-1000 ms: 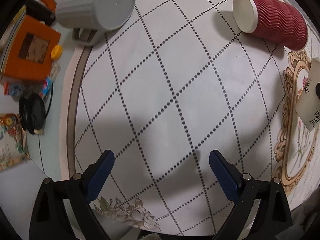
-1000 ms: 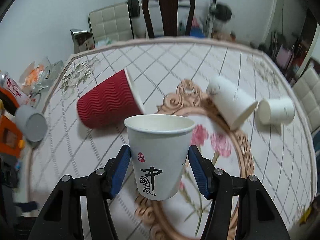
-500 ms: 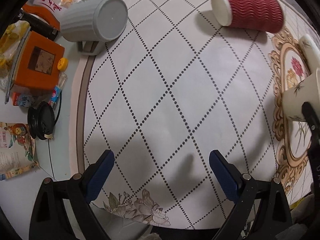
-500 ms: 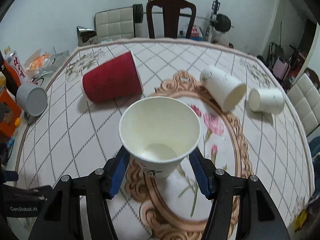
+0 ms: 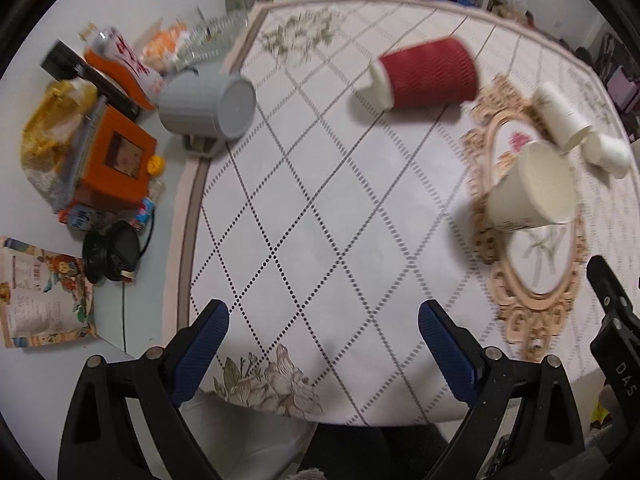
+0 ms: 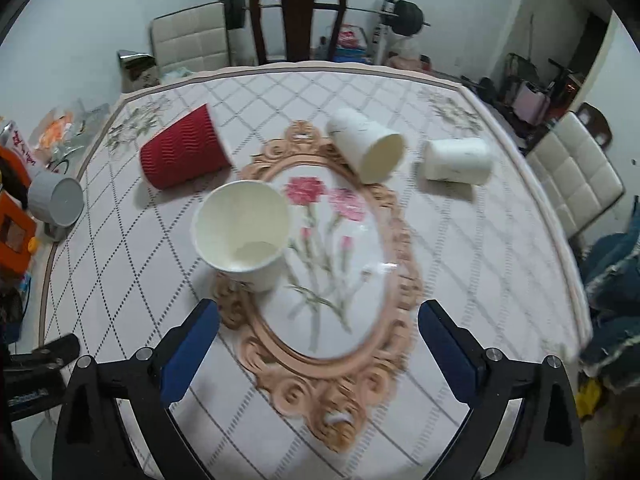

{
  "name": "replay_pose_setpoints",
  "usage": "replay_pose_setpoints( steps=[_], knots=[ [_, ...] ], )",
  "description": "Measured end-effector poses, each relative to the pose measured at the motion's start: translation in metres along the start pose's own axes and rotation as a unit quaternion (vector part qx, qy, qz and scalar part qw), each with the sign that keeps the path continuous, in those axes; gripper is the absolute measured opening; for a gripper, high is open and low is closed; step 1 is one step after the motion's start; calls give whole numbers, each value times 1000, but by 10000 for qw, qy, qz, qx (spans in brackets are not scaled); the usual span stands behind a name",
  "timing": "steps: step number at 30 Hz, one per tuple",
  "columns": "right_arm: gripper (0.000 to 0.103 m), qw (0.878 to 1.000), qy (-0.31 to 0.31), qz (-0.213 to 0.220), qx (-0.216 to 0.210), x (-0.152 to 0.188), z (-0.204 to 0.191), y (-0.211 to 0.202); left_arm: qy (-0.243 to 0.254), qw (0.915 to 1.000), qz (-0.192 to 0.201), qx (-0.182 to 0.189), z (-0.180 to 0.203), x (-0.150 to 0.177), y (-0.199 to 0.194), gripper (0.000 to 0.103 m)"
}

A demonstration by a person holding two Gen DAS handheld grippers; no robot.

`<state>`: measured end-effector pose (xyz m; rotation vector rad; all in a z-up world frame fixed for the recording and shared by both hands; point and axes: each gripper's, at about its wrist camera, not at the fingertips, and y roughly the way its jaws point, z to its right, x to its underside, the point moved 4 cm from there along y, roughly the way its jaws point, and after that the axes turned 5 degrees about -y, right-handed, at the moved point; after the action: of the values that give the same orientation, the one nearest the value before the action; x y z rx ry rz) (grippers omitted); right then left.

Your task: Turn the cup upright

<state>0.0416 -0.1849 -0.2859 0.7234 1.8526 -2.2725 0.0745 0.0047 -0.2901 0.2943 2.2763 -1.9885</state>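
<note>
A white paper cup (image 6: 241,229) stands upright on the table (image 6: 500,264), its mouth open to the camera, at the 10 o'clock edge of the ornate oval frame (image 6: 320,384) printed on the cloth. The right gripper (image 6: 319,346) hovers near it, blue fingers (image 6: 188,350) wide apart with nothing between them and clear of the cup.

Around the upright cup, three others lie on their sides: a red ribbed cup (image 6: 182,154) at 11 o'clock, a white cup (image 6: 366,148) at 1 o'clock with its mouth toward the camera, and a smaller white cup (image 6: 458,159) at 2 o'clock. Nothing lies between the fingers and the standing cup.

The left gripper (image 5: 323,342) hangs above the table's near edge, its fingers (image 5: 202,350) also spread and empty. From this side the white cup (image 5: 532,190) appears at 2 o'clock with the red cup (image 5: 428,73) at 12 o'clock. Only this view shows the clutter at 9 o'clock in detail: a grey ribbed mug (image 5: 206,100) on its side, an orange box (image 5: 112,156), a black round object (image 5: 110,250) and a printed packet (image 5: 40,292). Writing on the packets is too blurred to read; "DAS" (image 5: 624,378) shows on black hardware at 3 o'clock.

The right view alone shows a dark wooden chair (image 6: 298,20) and a barbell (image 6: 320,6) at 12 o'clock.
</note>
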Motion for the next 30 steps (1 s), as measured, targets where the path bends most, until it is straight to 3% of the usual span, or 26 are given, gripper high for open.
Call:
replay_pose_setpoints(
  steps=[13, 20, 30],
  knots=[
    [103, 9986, -311, 418, -23, -9, 67, -159, -38, 9914, 1255, 364, 2, 29, -153, 97],
    [103, 9971, -291, 675, -194, -3, 91, -240, -158, 9859, 1583, 520, -2, 51, -214, 97],
    [103, 9943, -338, 925, -417, 6, 103, -317, -325, 9793, 1922, 542, -11, 74, -267, 97]
  ],
)
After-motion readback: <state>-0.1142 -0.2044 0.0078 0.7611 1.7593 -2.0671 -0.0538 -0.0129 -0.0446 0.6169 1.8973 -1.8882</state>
